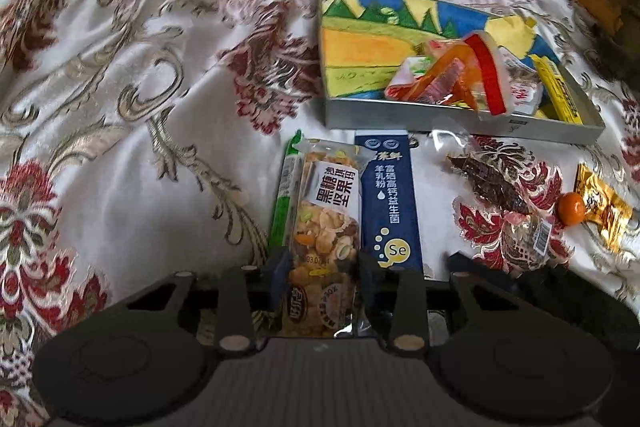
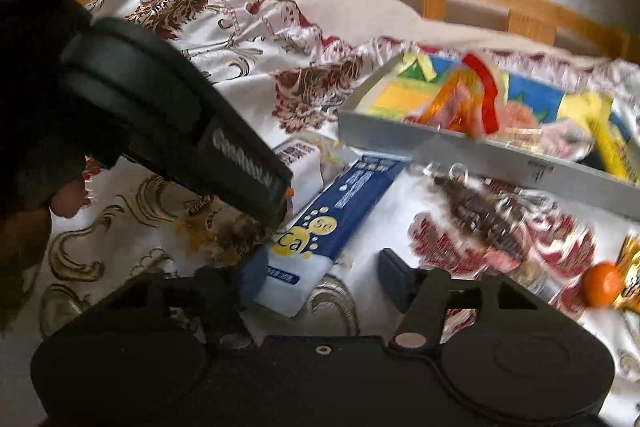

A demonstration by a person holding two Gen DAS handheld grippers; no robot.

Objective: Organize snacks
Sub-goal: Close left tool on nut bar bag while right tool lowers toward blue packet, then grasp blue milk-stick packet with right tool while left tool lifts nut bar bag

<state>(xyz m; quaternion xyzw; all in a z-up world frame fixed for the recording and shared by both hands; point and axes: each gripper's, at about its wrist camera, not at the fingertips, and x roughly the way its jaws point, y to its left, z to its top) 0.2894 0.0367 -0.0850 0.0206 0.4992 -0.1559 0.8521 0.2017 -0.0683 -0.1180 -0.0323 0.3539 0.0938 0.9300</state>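
In the left wrist view, our left gripper (image 1: 322, 267) pinches a clear-wrapped nut bar (image 1: 326, 223) by its near end, fingers pressed against both sides of the wrapper. A green packet (image 1: 285, 195) lies touching its left side, and a navy blue sachet (image 1: 390, 203) lies just to its right. Beyond them sits a shallow tray (image 1: 460, 125) with a painted landscape floor, holding orange and red wrappers (image 1: 452, 75) and a yellow stick pack (image 1: 558, 89). To the right, on the floral bedspread (image 1: 120, 107), lie a clear packet of dried meat (image 1: 496, 187), a small orange (image 1: 571, 209) and a gold wrapper (image 1: 604, 207).

In the right wrist view, our right gripper (image 2: 322, 277) is spread wide around the near end of the navy blue sachet (image 2: 332, 211); the left finger touches the pack, the right stands apart. The left gripper's body (image 2: 172, 115) crosses above the nut bar (image 2: 224, 227). The tray (image 2: 480, 151) lies beyond, the orange (image 2: 602, 285) at right.
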